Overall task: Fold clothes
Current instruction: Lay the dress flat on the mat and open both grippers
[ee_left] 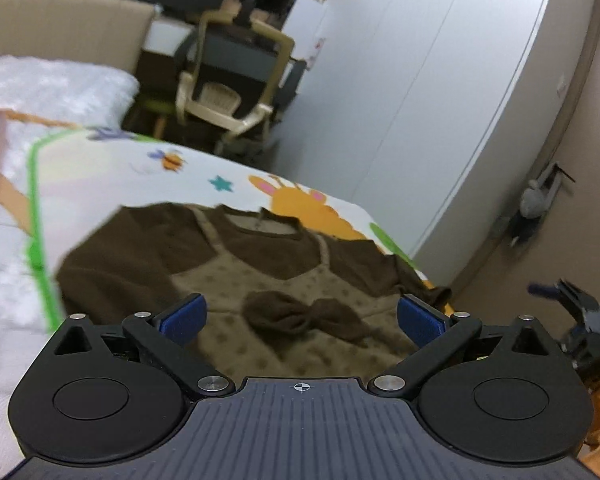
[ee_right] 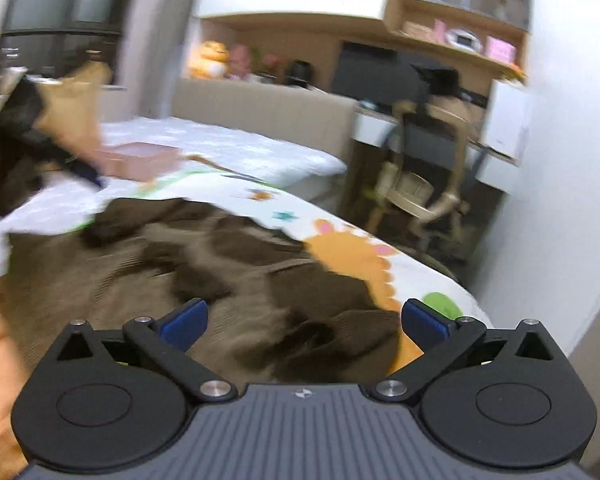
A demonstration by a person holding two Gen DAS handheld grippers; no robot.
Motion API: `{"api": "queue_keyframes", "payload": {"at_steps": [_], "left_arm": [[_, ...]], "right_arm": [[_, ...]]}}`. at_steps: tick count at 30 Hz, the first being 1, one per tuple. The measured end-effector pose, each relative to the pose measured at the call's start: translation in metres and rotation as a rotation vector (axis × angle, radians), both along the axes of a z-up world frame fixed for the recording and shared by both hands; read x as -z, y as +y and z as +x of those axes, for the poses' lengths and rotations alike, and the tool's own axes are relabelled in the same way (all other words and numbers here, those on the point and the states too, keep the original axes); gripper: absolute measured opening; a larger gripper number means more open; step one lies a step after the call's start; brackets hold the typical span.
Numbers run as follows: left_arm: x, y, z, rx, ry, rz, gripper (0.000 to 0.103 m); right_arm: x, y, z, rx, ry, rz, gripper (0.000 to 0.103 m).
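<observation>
We see a brown long-sleeved child's top with a tan dotted pinafore front [ee_left: 228,268] lying face up and spread flat in the middle of the left wrist view, its neckline toward the upper part of the frame. A dark brown fabric bow [ee_left: 304,316] sits on its chest, just above the centre of the lower frame. The top rests on a white play mat printed with cartoon animals and edged in green [ee_left: 140,168], which covers a bed with a fluffy white blanket [ee_left: 40,84] at the upper left.

Our left gripper [ee_left: 302,316] hovers over the lower part of the top with its blue-padded fingers [ee_left: 184,318] spread wide, grasping nothing. Our right gripper [ee_right: 304,318] is likewise released, its pads apart and empty, above the top's right side near the mat's edge; this view is blurred, so the cloth [ee_right: 204,264] shows only as brown and tan patches.

A pale pink box [ee_right: 140,160] stands on the bed at the left of the right wrist view. A cream office chair [ee_left: 228,92] stands beyond the bed at the upper centre of the left wrist view, beside a white wardrobe [ee_left: 420,80].
</observation>
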State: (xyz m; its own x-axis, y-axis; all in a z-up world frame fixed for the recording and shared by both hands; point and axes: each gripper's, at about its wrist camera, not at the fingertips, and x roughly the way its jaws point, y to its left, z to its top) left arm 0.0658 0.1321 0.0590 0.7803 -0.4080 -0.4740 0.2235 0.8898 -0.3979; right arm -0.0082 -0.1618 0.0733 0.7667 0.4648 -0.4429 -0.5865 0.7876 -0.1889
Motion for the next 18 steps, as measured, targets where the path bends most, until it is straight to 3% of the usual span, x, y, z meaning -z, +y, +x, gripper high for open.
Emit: {"api": "queue_keyframes", "payload": {"at_steps": [5, 11, 14, 18], "left_arm": [[0.039, -0.014, 0.059, 0.033, 0.113, -0.019, 0.103], [0.077, 0.007, 0.099, -0.070, 0.237, -0.001, 0.103], [0.084, 0.017, 0.106, -0.073, 0.244, -0.026, 0.103], [0.081, 0.012, 0.112, -0.075, 0.220, 0.020, 0.103]], "right_arm": [[0.046, 0.046, 0.106, 0.236, 0.154, -0.039, 0.103], [0.073, 0.069, 0.137, 0.210, 0.083, -0.198, 0.103], [0.086, 0.081, 0.152, 0.196, 0.047, -0.278, 0.103], [0.104, 0.097, 0.172, 0.178, -0.001, -0.383, 0.103]]}}
